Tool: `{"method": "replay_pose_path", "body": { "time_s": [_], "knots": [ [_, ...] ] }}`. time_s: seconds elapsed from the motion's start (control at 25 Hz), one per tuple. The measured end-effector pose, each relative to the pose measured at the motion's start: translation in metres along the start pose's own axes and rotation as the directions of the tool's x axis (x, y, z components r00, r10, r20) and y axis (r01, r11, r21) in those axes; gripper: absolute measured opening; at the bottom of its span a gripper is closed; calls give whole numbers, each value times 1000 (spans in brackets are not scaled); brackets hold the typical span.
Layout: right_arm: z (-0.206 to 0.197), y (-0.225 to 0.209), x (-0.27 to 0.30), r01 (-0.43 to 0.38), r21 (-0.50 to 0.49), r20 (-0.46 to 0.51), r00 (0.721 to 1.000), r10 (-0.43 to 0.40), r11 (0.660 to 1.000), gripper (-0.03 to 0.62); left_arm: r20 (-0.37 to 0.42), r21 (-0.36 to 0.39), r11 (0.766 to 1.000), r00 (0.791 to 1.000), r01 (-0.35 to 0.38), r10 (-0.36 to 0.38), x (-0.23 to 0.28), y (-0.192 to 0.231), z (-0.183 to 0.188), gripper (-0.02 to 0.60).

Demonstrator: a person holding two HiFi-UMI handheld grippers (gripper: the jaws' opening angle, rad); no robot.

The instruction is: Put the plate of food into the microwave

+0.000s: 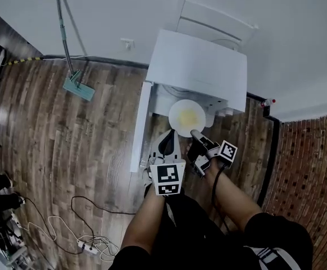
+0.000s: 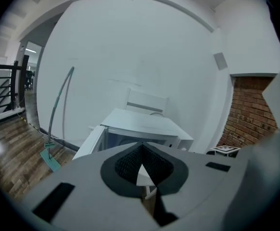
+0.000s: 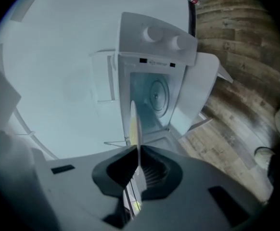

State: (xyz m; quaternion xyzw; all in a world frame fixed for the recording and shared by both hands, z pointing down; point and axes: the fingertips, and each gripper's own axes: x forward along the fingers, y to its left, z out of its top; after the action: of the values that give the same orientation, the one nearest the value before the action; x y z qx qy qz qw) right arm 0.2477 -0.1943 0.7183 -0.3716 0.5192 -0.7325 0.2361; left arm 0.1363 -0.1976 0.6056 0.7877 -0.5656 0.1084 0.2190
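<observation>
A white plate [image 1: 186,117] with yellow food hangs level just in front of the open white microwave [image 1: 200,61]. My right gripper [image 1: 196,135] is shut on the plate's near rim. In the right gripper view the plate [image 3: 134,121] shows edge-on between the right gripper's [image 3: 137,162] pads, and the microwave's cavity and turntable [image 3: 157,95] lie straight ahead. The microwave door [image 1: 141,122] swings out to the left. My left gripper [image 1: 168,142] hovers beside the plate's near left edge. In its own view the left gripper [image 2: 142,150] has tips together with nothing between them, facing the microwave [image 2: 140,124].
The microwave stands on a wooden floor against a white wall. A mop [image 1: 76,86] leans on the wall at the left. Cables and a power strip [image 1: 90,243] lie near left. A brick wall [image 1: 309,167] and a red-capped bottle [image 1: 267,102] are at the right.
</observation>
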Motion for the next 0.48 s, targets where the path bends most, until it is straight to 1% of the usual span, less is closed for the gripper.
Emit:
{"method": "replay_pose_path", "body": {
  "time_s": [0.12,0.2,0.28,0.4,0.48],
  "knots": [
    [35,-26,31,-1,-9,60,998,2,1000,25,20,-5,1000,1000,-9,9,15,15,-24,-3],
    [62,-41,56,9,-35,102,995,-6,999,25,11,0,1000,1000,-12,12,23,24,-42,-3],
    [83,-52,83,36,-65,125,992,-27,997,25,-5,1,1000,1000,-8,8,29,30,-58,-3],
    [107,-60,123,78,-114,152,987,-60,990,25,-14,5,1000,1000,6,-6,39,33,-71,-3],
    [121,-62,143,83,-129,177,982,-60,988,25,-20,-3,1000,1000,15,-15,42,34,-75,-3]
  ]
}}
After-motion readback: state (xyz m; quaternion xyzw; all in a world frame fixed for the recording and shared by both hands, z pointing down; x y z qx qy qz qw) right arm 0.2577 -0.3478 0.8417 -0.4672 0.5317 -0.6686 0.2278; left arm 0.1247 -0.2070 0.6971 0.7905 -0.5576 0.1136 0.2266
